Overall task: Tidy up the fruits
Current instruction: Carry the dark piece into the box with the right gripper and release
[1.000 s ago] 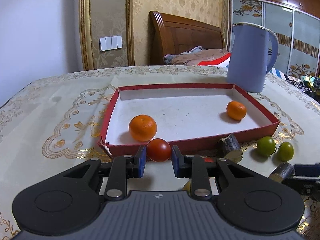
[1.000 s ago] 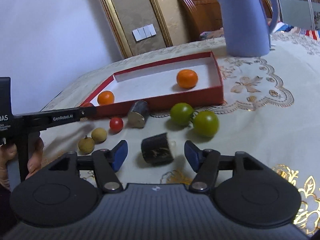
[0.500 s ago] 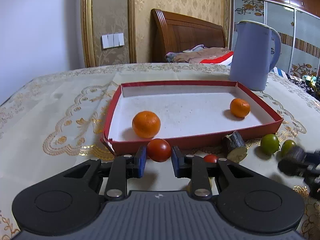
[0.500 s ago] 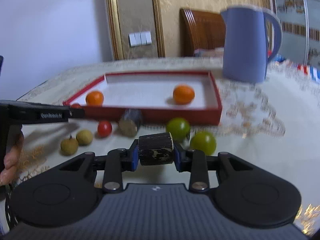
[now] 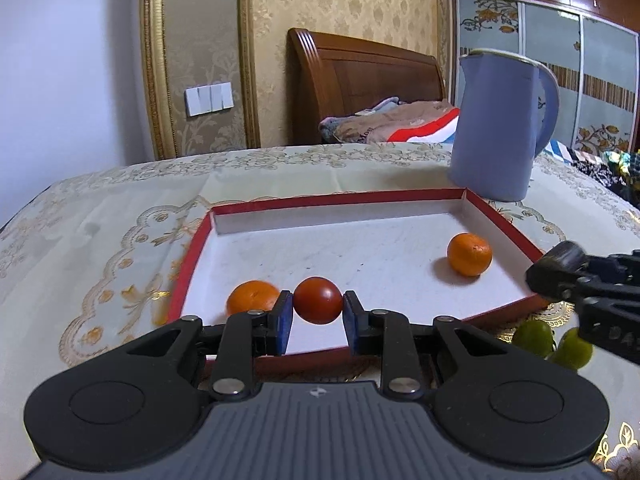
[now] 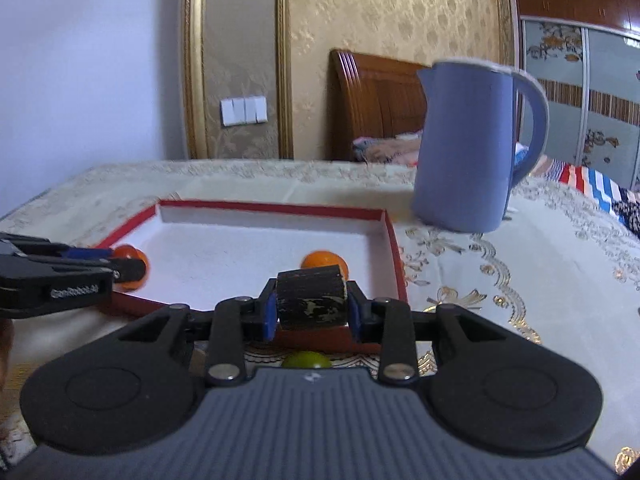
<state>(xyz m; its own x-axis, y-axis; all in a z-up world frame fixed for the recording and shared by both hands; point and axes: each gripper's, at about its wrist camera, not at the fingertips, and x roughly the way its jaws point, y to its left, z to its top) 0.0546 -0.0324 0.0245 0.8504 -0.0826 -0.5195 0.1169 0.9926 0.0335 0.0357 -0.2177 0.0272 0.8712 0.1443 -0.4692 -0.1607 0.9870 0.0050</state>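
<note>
The left tongs [image 5: 318, 314] point gently downward over the near wall of the red tray [image 5: 192, 248], clenched on a small red fruit [image 5: 318, 300] pinched between the blue pads [image 5: 285, 318] and held just above the tray's white floor, near its front left corner. Directly left of that fruit, inside the tray, sits an orange [image 5: 252, 297], partly hidden by the left finger; a second orange [image 5: 469, 254] lies toward the tray's right side. The right tongs [image 6: 312, 314] tilt down at a similar slant over the tray's near right corner, grasping a dark stubby cylinder of cane-like stalk [image 6: 312, 300] lengthwise between the pads, off the bench [image 5: 100, 220]. In the left wrist view they enter from the right edge, above the tray's right rim. Two green fruits [image 5: 534, 338] lie on the bench just outside the tray's front right corner. A blue jug [image 5: 496, 128] stands upright behind the tray's far right corner.
</note>
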